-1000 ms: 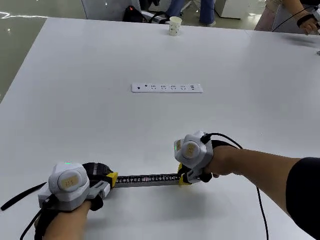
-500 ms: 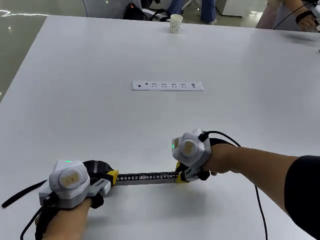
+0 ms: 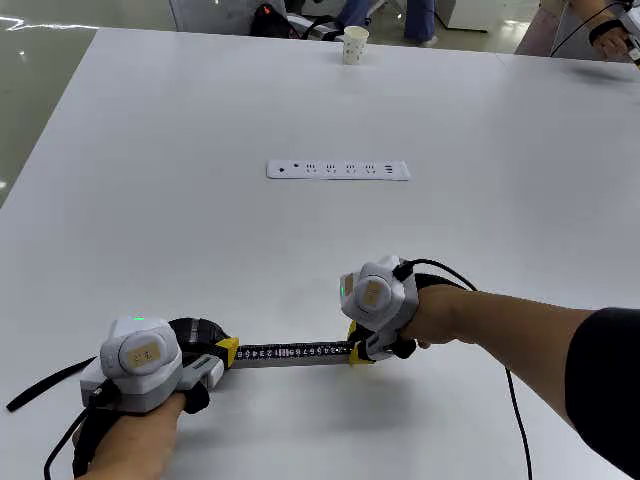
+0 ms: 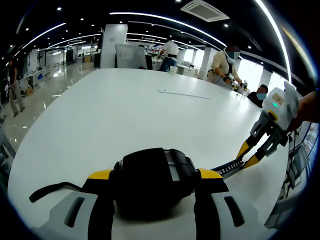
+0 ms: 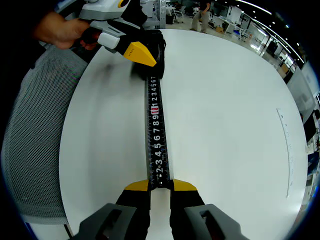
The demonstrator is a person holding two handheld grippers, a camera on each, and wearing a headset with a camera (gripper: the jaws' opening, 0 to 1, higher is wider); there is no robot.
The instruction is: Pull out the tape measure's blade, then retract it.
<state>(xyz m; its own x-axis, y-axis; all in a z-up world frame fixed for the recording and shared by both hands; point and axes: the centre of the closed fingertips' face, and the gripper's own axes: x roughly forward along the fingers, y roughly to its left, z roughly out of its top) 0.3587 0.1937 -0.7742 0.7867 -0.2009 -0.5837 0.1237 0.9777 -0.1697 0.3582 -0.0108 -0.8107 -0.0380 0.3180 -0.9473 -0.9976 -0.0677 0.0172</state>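
Two grips: left hand-held gripper (image 4: 155, 175) on case (image 3: 195, 334), right hand-held gripper (image 5: 160, 186) on sideways blade (image 5: 155, 125).

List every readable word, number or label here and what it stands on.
"2 3 4 5 6 7 8 9 10 1 2 3 4 5 6 7", the 10 in red: on the blade, right gripper view.
Same digits in the head and left gripper views: too small to read.
Marks on the power strip: too small to read.
Print on the paper cup: blurred.
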